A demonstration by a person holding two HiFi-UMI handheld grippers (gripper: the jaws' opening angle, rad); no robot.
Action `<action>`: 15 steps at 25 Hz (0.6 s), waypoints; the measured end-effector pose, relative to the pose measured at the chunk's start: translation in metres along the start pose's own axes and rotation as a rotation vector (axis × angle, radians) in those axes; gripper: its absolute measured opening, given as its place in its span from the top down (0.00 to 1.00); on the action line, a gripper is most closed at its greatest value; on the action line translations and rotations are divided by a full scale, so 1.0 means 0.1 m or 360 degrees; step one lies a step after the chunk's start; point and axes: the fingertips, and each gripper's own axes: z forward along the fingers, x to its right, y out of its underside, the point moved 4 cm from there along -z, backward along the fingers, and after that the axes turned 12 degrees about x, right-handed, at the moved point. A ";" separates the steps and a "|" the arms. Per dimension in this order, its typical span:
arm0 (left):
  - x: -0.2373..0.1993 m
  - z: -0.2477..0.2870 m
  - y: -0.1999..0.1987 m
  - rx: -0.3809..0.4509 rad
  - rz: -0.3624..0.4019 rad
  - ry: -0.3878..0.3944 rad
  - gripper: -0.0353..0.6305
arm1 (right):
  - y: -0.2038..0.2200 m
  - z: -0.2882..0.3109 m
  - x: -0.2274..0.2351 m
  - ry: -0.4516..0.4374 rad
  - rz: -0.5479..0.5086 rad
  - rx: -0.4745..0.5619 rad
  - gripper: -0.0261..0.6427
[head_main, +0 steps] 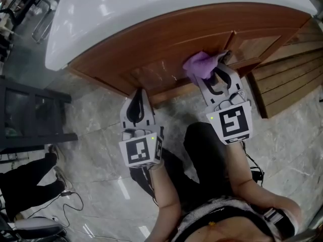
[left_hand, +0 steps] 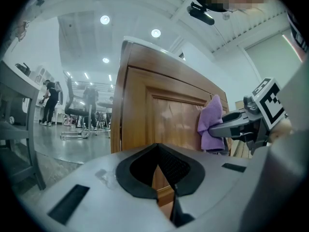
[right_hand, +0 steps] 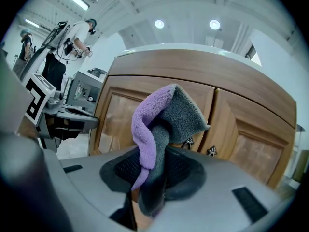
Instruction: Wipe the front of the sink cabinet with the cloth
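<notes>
The wooden sink cabinet (head_main: 151, 44) stands in front of me under a white top. My right gripper (head_main: 218, 73) is shut on a purple and grey cloth (head_main: 202, 64), which is bunched against the cabinet door near the middle seam. In the right gripper view the cloth (right_hand: 159, 115) sticks up out of the gripper (right_hand: 159, 178), before the two doors (right_hand: 231, 124) and their small metal handles (right_hand: 188, 141). My left gripper (head_main: 137, 99) is shut and empty, low by the cabinet's left door (left_hand: 164, 115). The left gripper view also shows the cloth (left_hand: 211, 124).
The white countertop (head_main: 151, 9) overhangs the cabinet. Wooden slats (head_main: 287, 79) lean at the right. A dark frame (head_main: 30, 115) stands at the left, with another person's legs (head_main: 25, 175) and a cable (head_main: 70, 200) on the grey stone floor.
</notes>
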 end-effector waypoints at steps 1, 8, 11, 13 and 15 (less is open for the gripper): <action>-0.01 0.00 0.00 0.0000 -0.0001 -0.0003 0.94 | 0.00 -0.01 0.00 0.0008 0.0007 -0.0009 0.71; -0.03 0.00 0.00 -0.0001 -0.0006 -0.0008 0.94 | 0.00 0.00 0.01 0.0022 -0.0011 0.0002 0.71; -0.05 0.00 0.00 -0.0012 -0.0003 -0.0005 0.94 | 0.00 0.00 0.01 0.0016 -0.0015 0.0006 0.71; -0.06 -0.01 0.00 -0.0018 -0.0002 -0.0009 0.94 | 0.00 0.00 0.01 0.0017 -0.0010 0.0009 0.71; -0.06 -0.01 0.00 -0.0024 -0.0014 -0.0016 0.94 | 0.00 -0.01 0.01 0.0020 -0.0002 0.0005 0.71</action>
